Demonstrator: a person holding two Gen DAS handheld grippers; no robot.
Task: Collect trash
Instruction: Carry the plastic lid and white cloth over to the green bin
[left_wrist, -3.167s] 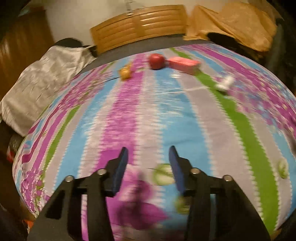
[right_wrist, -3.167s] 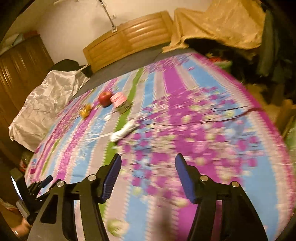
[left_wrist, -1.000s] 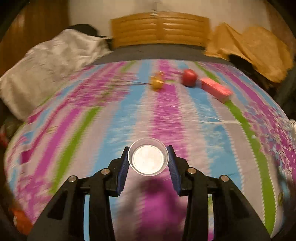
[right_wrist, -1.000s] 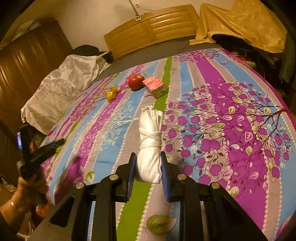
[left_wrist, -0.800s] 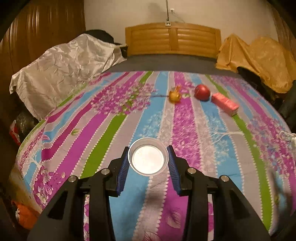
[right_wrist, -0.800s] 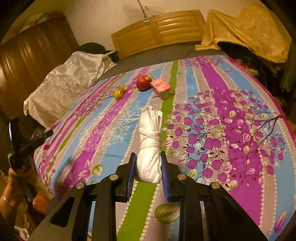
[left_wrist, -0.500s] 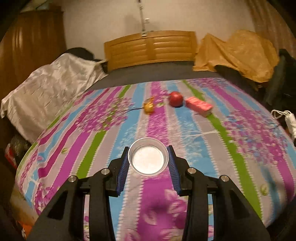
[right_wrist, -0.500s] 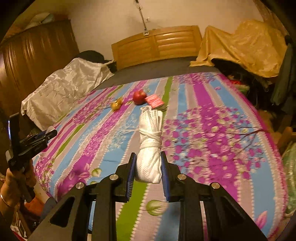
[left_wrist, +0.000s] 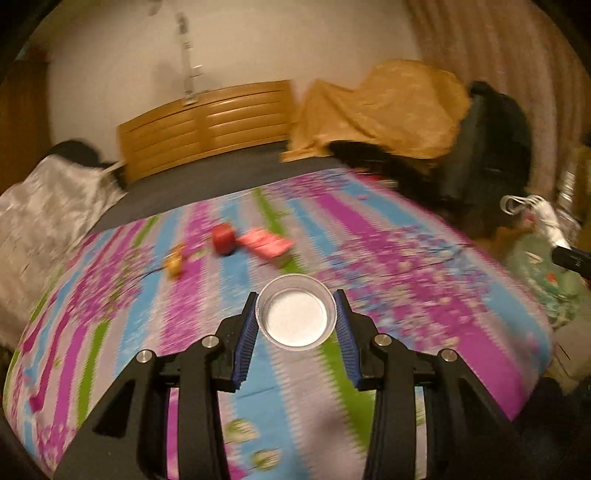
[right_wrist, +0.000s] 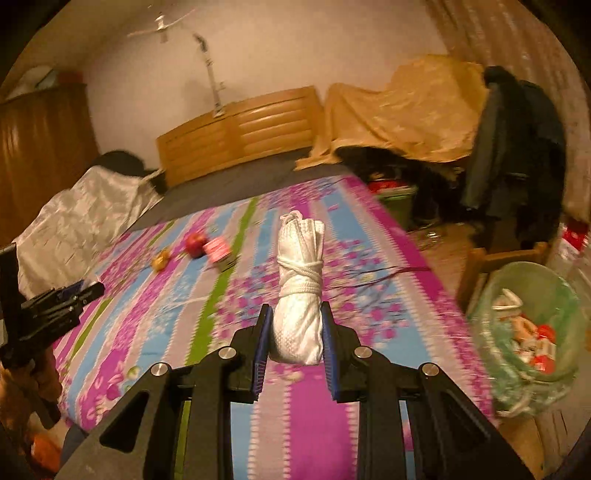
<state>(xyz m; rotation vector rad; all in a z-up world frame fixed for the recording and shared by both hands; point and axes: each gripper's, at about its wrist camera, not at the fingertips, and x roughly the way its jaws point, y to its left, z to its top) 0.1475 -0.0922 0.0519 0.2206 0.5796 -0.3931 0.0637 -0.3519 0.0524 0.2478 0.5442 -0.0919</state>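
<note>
The left gripper (left_wrist: 295, 325) clasps a clear plastic cup (left_wrist: 296, 312) by its rim: likely light and thin-walled, easily crushed. The right gripper (right_wrist: 296, 332) pinches a white rope bundle (right_wrist: 300, 291) at its base: soft, compressible. Beyond, right of the tongs, stands a lined trash basket (right_wrist: 532, 332); farther on the bedspread (right_wrist: 177, 295) lie an apple (right_wrist: 195, 244) and pink box (right_wrist: 218, 248).

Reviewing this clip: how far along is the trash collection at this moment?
Partway. The bin beside the bed already holds some rubbish. In hand: the left hand-held gripper is shut on a clear plastic cup, the right hand-held gripper on a tied white bundle; neither is dropped yet. An apple, pink box and small yellow item remain on the bedspread.
</note>
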